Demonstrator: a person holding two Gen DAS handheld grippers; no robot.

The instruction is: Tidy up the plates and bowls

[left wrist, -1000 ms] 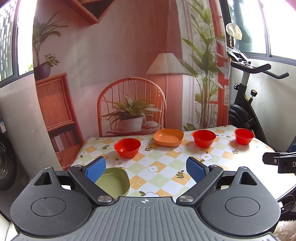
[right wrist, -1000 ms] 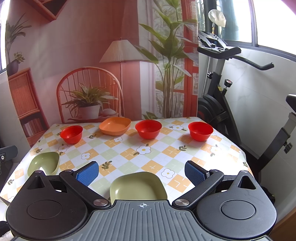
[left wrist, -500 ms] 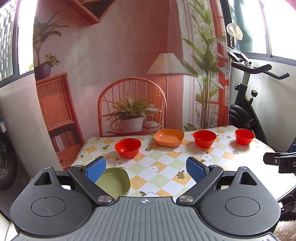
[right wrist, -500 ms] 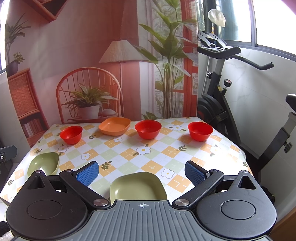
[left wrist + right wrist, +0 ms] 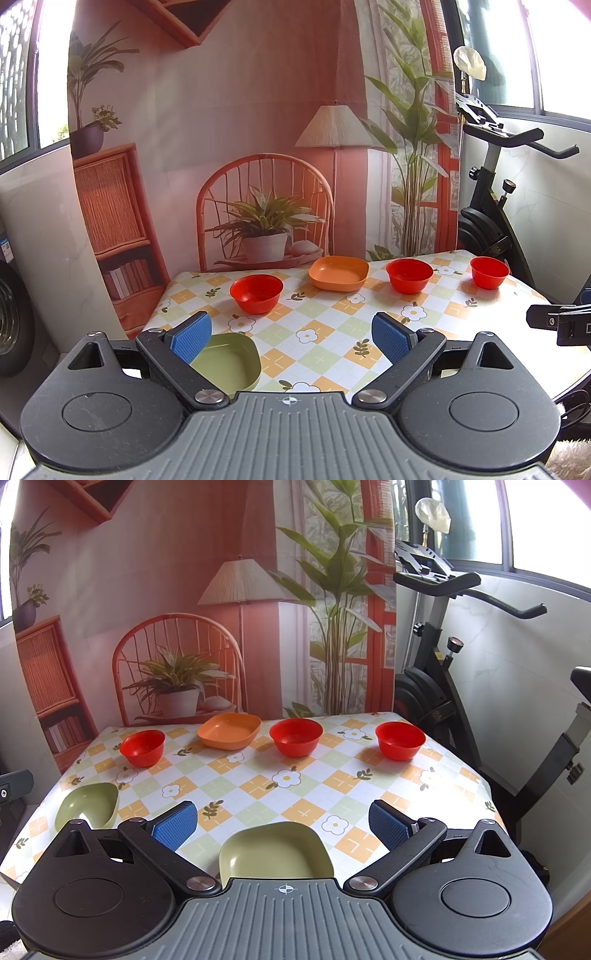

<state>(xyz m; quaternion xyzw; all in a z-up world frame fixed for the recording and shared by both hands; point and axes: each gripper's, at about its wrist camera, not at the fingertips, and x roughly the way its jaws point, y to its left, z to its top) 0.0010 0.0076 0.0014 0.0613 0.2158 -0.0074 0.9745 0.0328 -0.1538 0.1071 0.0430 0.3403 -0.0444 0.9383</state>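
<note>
Both my left gripper (image 5: 291,332) and right gripper (image 5: 282,821) gape empty; a green dish (image 5: 275,851) sits low centre.

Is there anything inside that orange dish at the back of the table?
The orange dish looks empty: only its bare inside shows. Its near wall hides a strip of the floor from both cameras.

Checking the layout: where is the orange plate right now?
In the right wrist view, the orange plate sits in the far row, between the leftmost red bowl and the middle red bowl.
</note>
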